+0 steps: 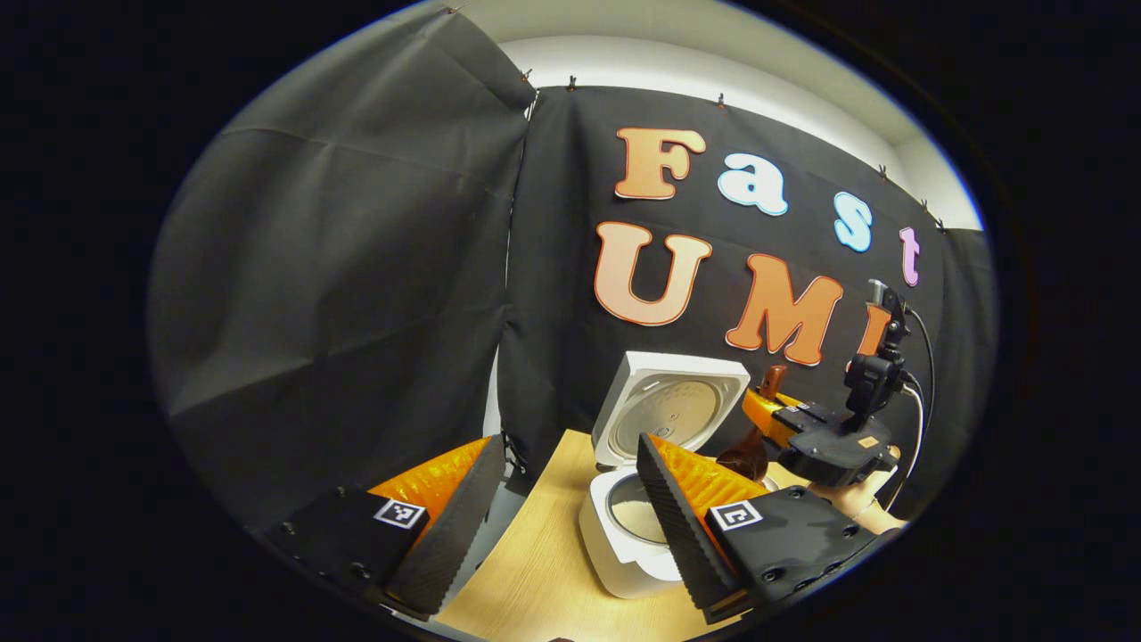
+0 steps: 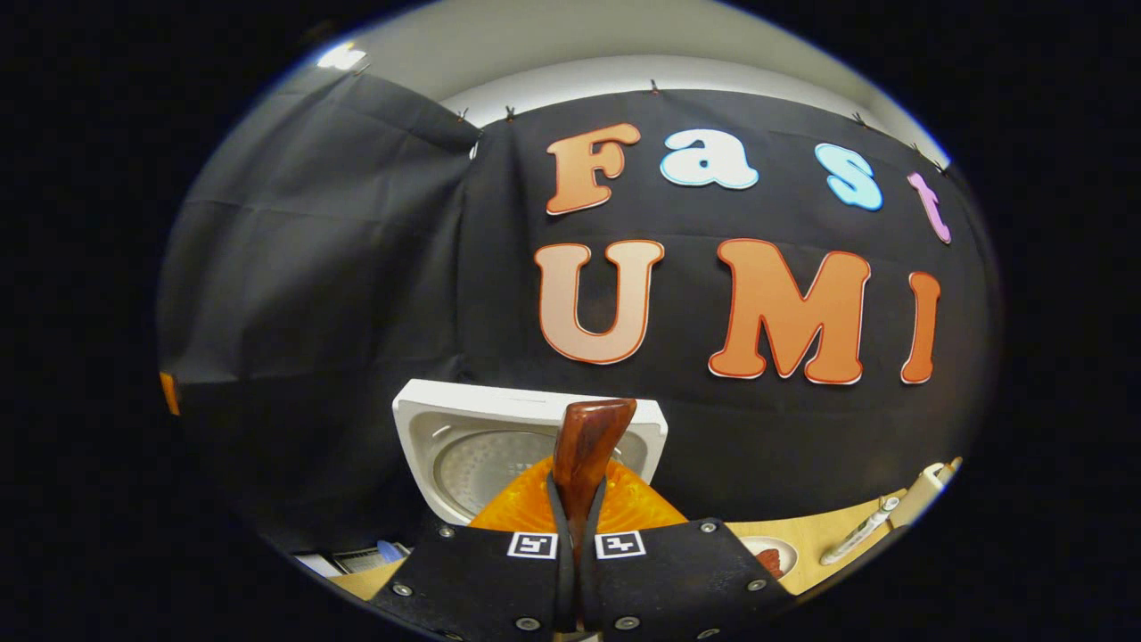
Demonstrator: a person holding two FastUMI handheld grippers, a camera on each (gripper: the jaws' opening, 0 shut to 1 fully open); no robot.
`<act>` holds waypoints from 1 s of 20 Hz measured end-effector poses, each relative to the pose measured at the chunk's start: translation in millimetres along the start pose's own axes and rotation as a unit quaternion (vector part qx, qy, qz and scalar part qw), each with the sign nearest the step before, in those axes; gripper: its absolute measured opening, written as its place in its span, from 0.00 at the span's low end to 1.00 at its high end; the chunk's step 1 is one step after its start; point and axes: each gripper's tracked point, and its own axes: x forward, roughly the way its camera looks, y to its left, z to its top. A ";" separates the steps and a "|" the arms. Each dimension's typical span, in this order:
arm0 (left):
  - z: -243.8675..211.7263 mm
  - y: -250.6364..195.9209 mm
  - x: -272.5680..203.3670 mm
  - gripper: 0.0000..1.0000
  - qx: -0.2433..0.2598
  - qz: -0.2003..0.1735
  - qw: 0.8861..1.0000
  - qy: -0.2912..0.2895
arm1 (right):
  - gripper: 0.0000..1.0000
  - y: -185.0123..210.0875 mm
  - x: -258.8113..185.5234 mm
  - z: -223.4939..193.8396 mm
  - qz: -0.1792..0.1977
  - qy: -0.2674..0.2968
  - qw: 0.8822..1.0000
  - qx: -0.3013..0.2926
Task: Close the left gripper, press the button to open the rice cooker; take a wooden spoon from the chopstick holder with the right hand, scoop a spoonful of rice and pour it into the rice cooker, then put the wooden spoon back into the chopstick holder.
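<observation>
The white rice cooker [image 1: 615,553] stands on the wooden table with its lid [image 1: 669,410] raised; pale rice lies in its pot. My left gripper [image 1: 562,535] is open just in front of the cooker with nothing between its fingers. My right gripper [image 1: 816,437], held by a hand, hovers over the cooker's right side, shut on the brown wooden spoon [image 1: 747,456], whose bowl hangs down toward the pot. In the right gripper view the spoon handle [image 2: 588,446] sticks up from between the closed fingers of the right gripper [image 2: 578,499], in front of the open lid [image 2: 481,446].
The wooden table [image 1: 544,571] runs forward to the black cloth wall. In the right gripper view, a small dish [image 2: 768,555] and pale utensils [image 2: 878,522] lie on the table at the right. Some papers [image 2: 361,560] sit low at the left.
</observation>
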 end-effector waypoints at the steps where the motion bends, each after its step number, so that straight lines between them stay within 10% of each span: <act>1: -0.6 -0.2 -0.4 1.00 -0.001 -0.001 1.000 0.001 | 0.01 3.8 -0.4 -1.9 0.006 0.000 1.000 -0.011; 8: -4.0 -5.4 -0.3 1.00 0.007 0.000 1.000 0.004 | 0.02 15.2 -7.4 -4.6 0.030 -0.008 0.997 -0.065; 20: 9.4 -38.6 -13.1 1.00 0.004 -0.028 1.000 -0.013 | 0.01 -66.4 -46.0 28.6 -0.022 -0.014 0.991 0.130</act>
